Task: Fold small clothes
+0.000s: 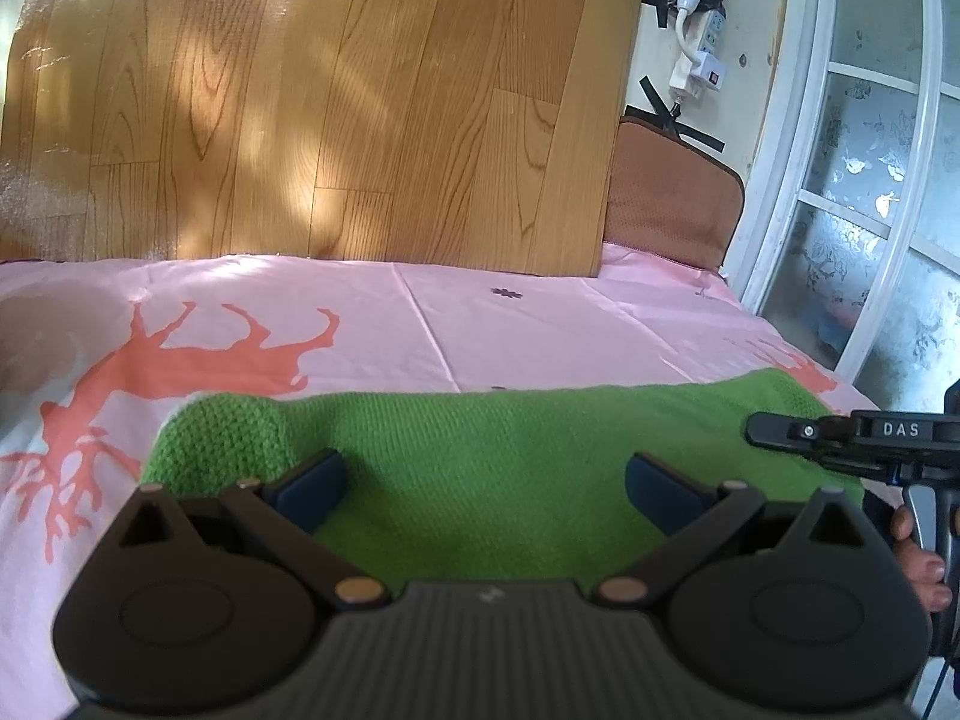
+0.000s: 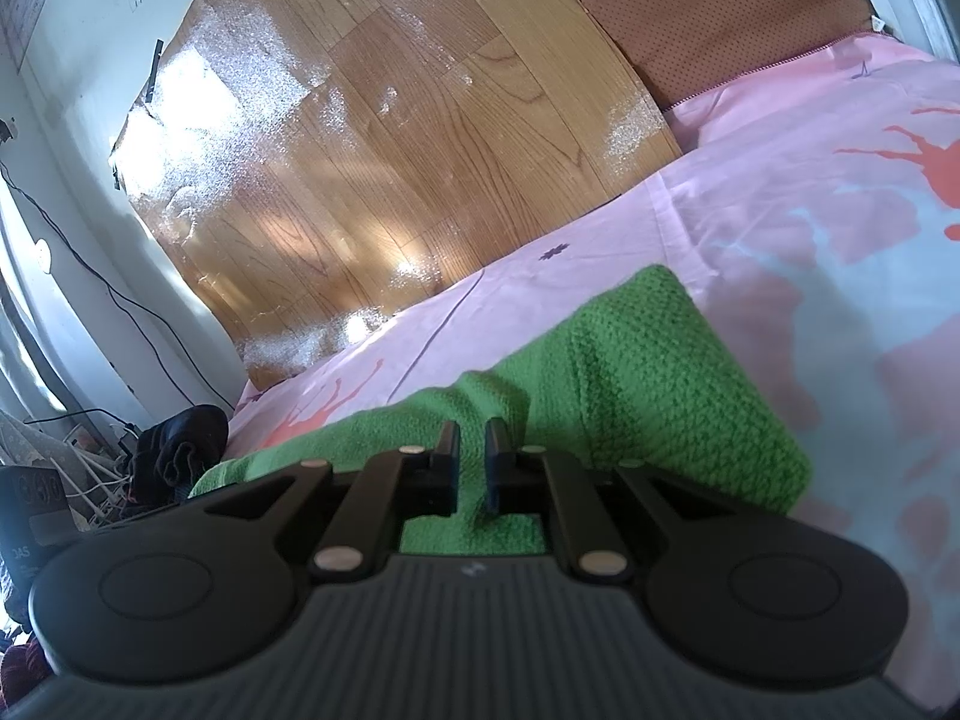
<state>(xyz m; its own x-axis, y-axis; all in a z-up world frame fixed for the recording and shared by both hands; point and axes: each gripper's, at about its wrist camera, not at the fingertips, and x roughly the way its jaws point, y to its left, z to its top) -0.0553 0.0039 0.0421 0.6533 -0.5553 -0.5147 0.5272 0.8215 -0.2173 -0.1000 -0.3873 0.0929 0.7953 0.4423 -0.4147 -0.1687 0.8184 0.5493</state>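
A green knitted garment (image 1: 480, 450) lies flat on the pink bedsheet (image 1: 420, 312). My left gripper (image 1: 485, 486) is open, jaws wide apart, just above the garment's near edge. My right gripper (image 2: 473, 462) is nearly closed and pinches a raised fold of the green garment (image 2: 648, 372) between its pads. The right gripper also shows in the left wrist view (image 1: 840, 438) at the garment's right end, held by a hand.
A wood-pattern board (image 1: 300, 102) leans against the wall behind the bed. A brown cushion (image 1: 672, 198) stands at the back right. A glass door (image 1: 870, 180) is at the right. Dark clothes (image 2: 174, 450) and cables lie off the bed's side.
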